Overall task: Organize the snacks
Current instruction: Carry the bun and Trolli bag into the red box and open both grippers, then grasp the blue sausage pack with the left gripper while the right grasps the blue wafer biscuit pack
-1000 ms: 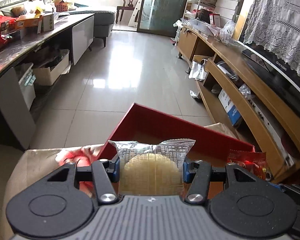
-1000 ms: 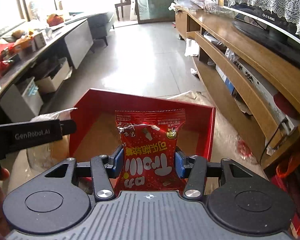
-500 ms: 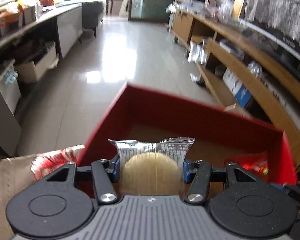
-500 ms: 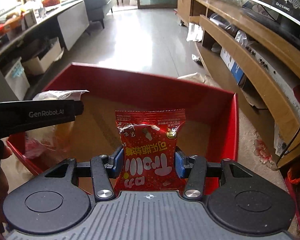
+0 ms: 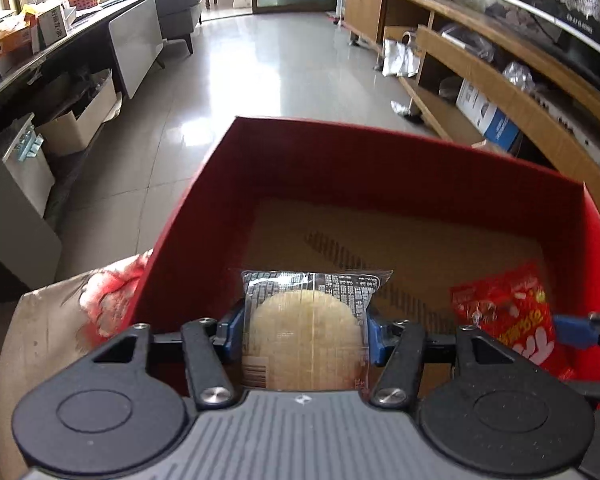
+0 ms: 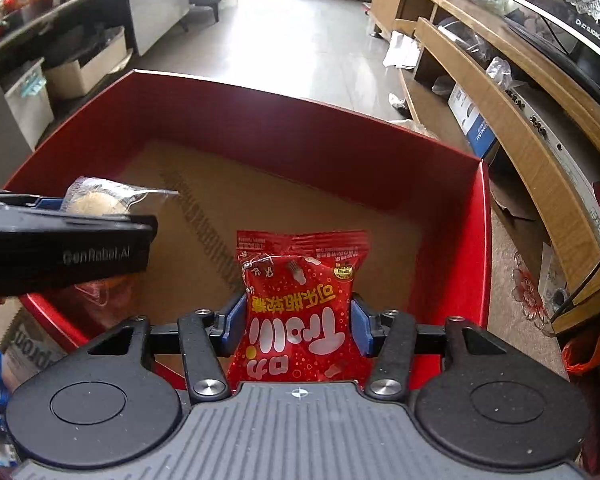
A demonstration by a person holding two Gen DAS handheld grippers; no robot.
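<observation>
snacks sat clamped in both tools above a shallow red cardboard box with a brown floor (image 6: 284, 136). the left gripper (image 5: 304, 334) was clenched on a clear plastic packet holding a round pale wafer cake (image 5: 306, 320), pinched between its blue pads (image 5: 230, 334) over the box's 7 o'clock corner. the right gripper (image 6: 298, 326) was clenched on a glossy red candy packet with white lettering (image 6: 300, 312), held upright over the near edge at 6 o'clock. in the left wrist view that red packet (image 5: 508, 312) showed at 3 o'clock, beside the wafer packet and apart from it. in the right wrist view the left tool's black arm crossed at 9 o'clock. a long wooden shelf unit (image 6: 512, 92) ran along 2 o'clock.
</observation>
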